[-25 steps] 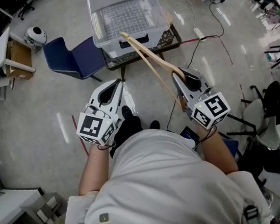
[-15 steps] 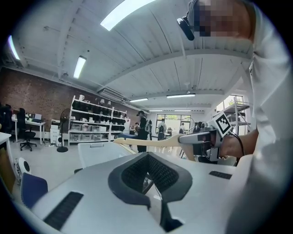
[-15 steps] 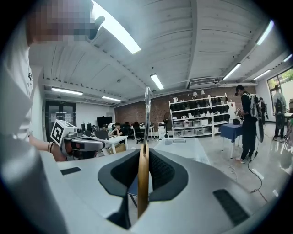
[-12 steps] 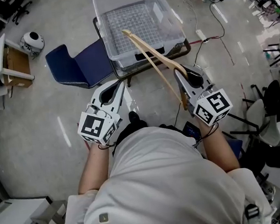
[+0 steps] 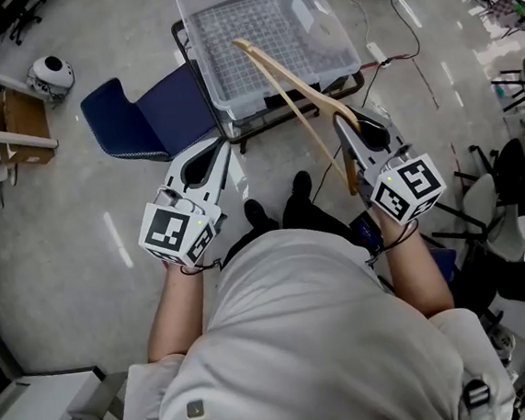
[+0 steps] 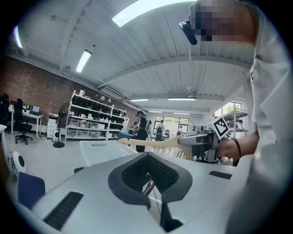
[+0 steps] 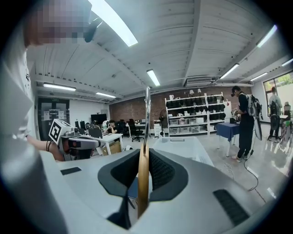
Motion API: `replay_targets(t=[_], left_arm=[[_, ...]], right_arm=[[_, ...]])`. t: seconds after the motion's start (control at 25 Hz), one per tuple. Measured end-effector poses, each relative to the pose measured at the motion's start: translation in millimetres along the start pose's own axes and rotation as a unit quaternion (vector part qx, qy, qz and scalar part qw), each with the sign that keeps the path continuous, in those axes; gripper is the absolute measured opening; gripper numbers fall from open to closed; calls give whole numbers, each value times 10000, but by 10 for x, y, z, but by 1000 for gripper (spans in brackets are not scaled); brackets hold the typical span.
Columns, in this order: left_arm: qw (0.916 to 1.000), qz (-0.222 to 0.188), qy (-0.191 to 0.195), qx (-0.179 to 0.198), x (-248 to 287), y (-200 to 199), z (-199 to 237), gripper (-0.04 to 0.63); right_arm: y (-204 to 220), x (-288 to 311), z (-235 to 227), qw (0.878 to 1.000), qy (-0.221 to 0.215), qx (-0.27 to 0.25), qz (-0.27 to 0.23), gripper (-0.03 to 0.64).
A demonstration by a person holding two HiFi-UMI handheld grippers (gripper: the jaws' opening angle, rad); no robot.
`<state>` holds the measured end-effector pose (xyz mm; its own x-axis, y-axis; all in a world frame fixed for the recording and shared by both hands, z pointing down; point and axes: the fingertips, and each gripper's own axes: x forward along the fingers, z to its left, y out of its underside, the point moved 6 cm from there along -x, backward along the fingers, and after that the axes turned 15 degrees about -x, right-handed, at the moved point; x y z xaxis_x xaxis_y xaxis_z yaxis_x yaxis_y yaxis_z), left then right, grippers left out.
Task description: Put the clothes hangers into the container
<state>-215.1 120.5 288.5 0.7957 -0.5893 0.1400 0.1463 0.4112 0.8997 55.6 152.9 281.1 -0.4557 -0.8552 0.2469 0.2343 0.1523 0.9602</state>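
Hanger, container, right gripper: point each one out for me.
hanger (image 5: 288, 74), head view, middle of its upper arm
container (image 5: 193, 45), head view, its left wall
right gripper (image 5: 346, 118), head view, between its fingertips

Glossy grey floor, low black stand far centre bearing the clear container, blue chair left of it, cables far right.

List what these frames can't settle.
- Container: far end cut off by the head view's top edge. Its inside is unreadable from both low gripper views.
- Hanger: edge-on in the right gripper view, so its shape is lost there.
- Stand under the container: mostly covered by it in the head view.
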Motion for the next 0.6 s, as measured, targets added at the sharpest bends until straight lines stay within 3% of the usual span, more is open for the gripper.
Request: replay_targets(t=[0.6], left_arm=[[9991,28,-405,-153,675,-175,264,17]], right_arm=[[-52,708,-761,9985,-488,125,-192,64]])
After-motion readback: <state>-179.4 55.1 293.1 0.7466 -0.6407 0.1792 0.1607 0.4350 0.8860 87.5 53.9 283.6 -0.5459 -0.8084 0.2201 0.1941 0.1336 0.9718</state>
